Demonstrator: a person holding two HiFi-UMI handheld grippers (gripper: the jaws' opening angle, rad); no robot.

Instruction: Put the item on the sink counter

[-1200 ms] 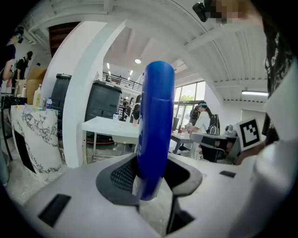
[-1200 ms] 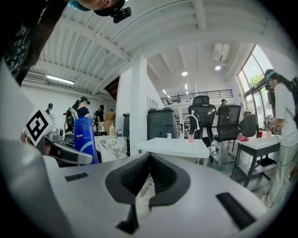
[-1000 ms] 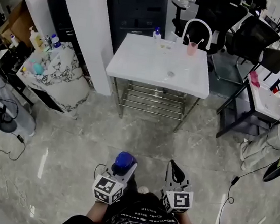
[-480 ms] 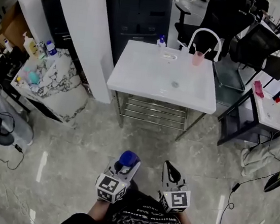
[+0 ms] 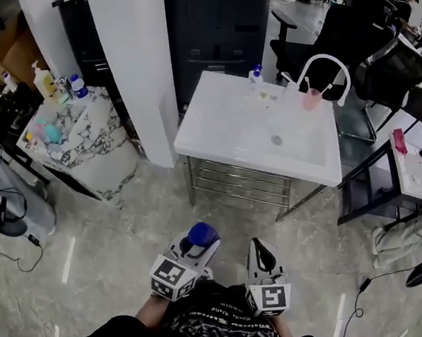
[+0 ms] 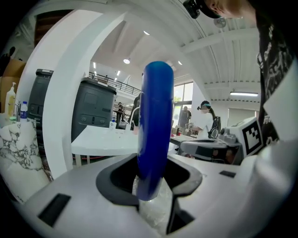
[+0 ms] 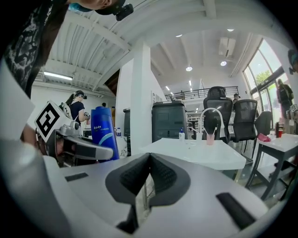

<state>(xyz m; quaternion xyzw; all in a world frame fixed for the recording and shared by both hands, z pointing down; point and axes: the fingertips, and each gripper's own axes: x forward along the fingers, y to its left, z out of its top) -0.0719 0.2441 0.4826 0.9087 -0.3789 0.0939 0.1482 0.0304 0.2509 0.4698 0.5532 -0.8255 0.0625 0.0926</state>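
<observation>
Blue shampoo bottle (image 6: 156,125) is clamped upright in the left gripper (image 5: 193,249); the sink counter (image 5: 223,131) is faced, well ahead (right gripper (image 5: 261,252) closed, empty).

Blue bottle (image 5: 202,234), white sink counter (image 5: 233,120), pink cup (image 5: 312,98), grey marbled floor (image 5: 111,220).

Blue bottle (image 5: 202,233) in left gripper (image 5: 198,245), white sink counter (image 5: 233,120) ahead

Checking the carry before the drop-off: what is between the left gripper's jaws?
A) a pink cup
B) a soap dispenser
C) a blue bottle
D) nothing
C: in the left gripper view, the bottle stands upright, clamped between the jaws of the left gripper.
</observation>
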